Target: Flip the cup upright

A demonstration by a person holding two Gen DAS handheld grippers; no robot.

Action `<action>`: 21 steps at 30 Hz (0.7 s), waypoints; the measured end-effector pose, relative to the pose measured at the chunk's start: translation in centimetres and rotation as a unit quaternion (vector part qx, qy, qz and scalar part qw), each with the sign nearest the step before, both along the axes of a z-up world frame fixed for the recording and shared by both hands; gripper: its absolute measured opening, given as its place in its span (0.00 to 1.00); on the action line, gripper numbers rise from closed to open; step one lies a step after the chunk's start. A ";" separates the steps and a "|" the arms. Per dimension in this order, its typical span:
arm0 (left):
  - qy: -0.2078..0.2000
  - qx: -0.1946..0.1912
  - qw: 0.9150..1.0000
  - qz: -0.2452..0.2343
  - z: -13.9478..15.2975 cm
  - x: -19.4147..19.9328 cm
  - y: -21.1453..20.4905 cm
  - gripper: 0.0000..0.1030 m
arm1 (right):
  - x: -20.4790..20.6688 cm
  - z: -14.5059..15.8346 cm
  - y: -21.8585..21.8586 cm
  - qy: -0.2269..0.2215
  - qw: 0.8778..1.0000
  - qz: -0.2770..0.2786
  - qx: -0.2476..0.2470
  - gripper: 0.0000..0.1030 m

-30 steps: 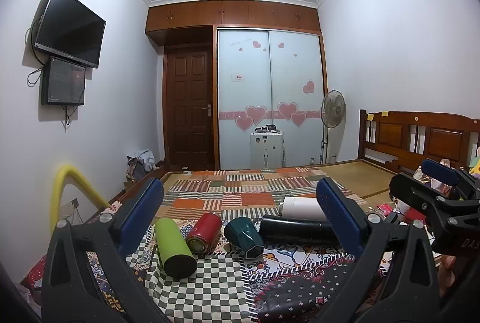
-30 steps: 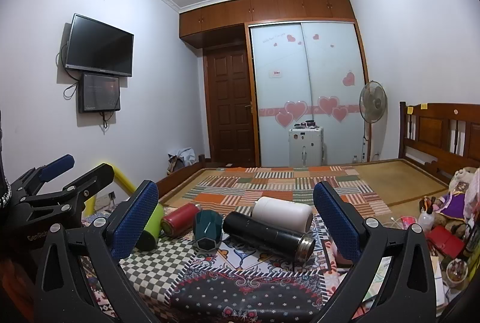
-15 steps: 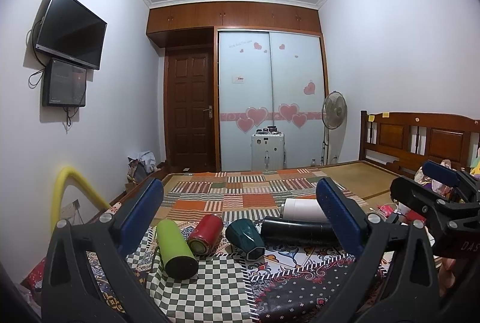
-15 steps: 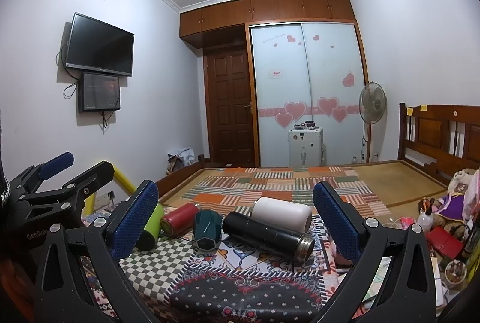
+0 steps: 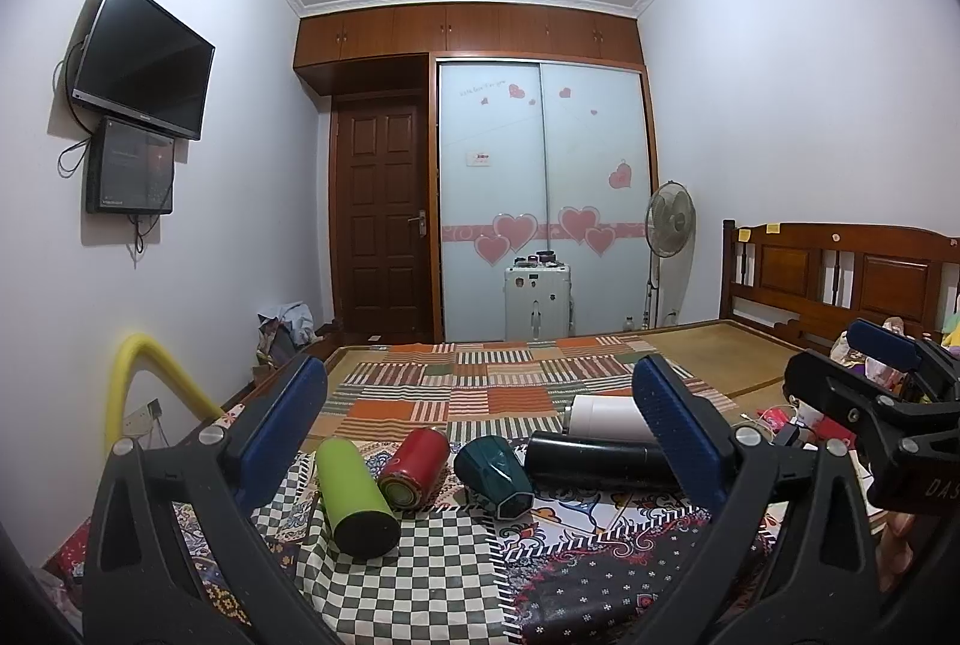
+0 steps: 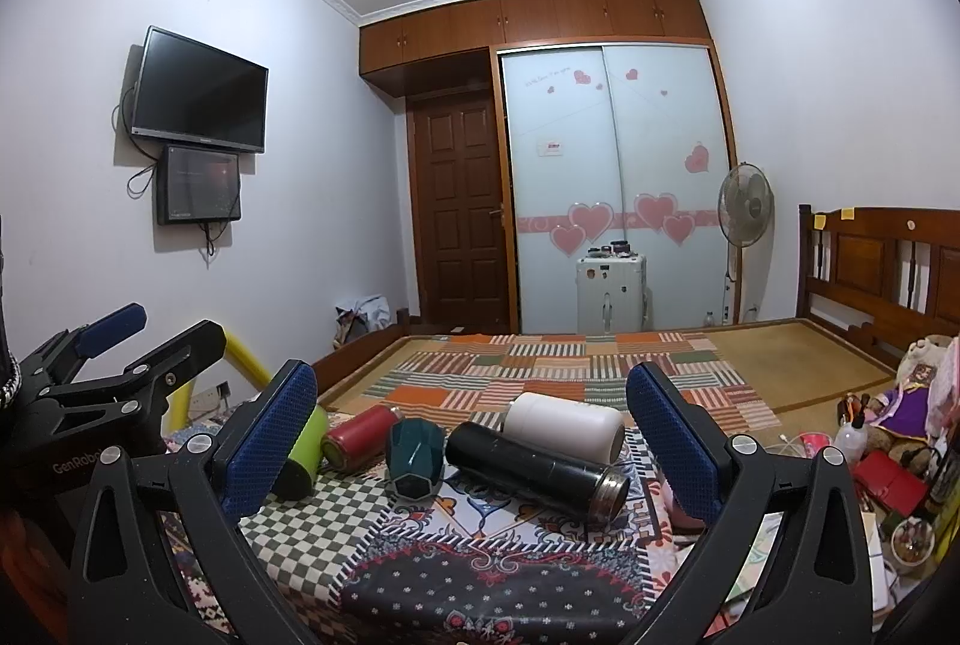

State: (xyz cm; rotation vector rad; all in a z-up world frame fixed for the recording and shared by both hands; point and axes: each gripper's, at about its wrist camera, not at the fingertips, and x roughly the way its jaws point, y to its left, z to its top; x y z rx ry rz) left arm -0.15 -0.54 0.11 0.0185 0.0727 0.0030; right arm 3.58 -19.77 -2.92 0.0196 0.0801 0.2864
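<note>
Dark green cup (image 5: 495, 474) on its side, base toward the cameras, mouth facing away, left gripper (image 5: 480, 423) and right gripper (image 6: 471, 426) jaws spread, empty.

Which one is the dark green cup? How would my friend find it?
Look at the patterned cloth on the bed, where five containers lie on their sides in a row. The dark green cup is the middle one, between the red can and the long black flask. It is the only short one with flat, angular sides.

"genrobo…" on the left gripper (image 6: 90, 393); "das…" on the right gripper (image 5: 870, 405)
</note>
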 end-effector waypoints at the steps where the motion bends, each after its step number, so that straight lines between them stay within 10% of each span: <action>1: 0.000 0.000 1.000 0.000 0.0 0.0 0.0 1.00 | 0.1 0.0 0.0 0.001 1.000 0.000 0.000 1.00; 21: 0.002 -0.001 1.000 0.001 -0.2 0.2 0.2 1.00 | 0.1 0.0 0.4 0.002 1.000 0.003 -0.002 1.00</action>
